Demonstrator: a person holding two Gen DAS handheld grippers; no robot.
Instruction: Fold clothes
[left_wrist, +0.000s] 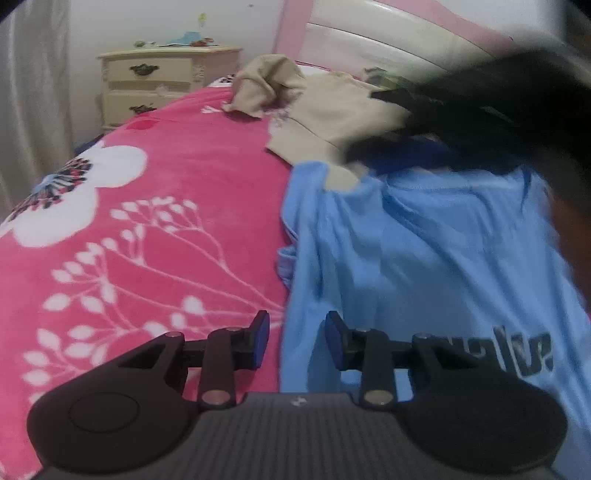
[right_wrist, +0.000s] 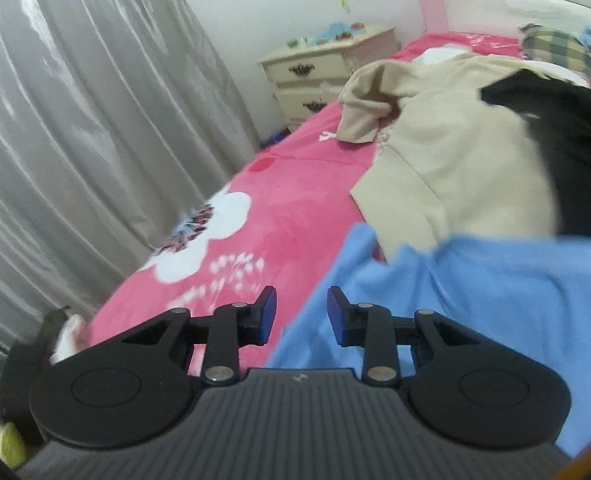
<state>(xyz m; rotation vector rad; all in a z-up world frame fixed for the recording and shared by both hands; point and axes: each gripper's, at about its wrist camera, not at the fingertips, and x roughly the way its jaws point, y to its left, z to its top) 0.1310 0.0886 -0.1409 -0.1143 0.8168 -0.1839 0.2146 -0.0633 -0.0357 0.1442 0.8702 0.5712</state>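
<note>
A light blue cotton T-shirt (left_wrist: 424, 258) with dark printed lettering lies rumpled on a bright pink plush blanket (left_wrist: 166, 206) patterned with white flowers and sprigs, which covers the bed. In the left wrist view the left gripper (left_wrist: 296, 341) hangs over the shirt's left edge, its two black fingers with blue pads (left_wrist: 263, 334) standing apart with a clear gap; nothing is pinched between them, and the blue cloth and pink blanket show through the gap below. In the right wrist view the right gripper (right_wrist: 301, 317) is likewise parted, with the edge of the blue shirt (right_wrist: 461, 295) passing beneath the gap but not clamped by the pads. Beyond the shirt, farther up the bed, lies a crumpled beige garment (left_wrist: 321, 110), its near hem overlapping or touching the top of the blue shirt. A dark, blurred shape (left_wrist: 491, 122) crosses the upper right of the left wrist view over these clothes; what it is cannot be told. A cream-coloured wooden bedside cabinet (left_wrist: 162, 85) with dark drawer handles stands by the wall beside the bed, and a pale grey satin curtain (right_wrist: 92, 147) hangs along the bed's far side.
</note>
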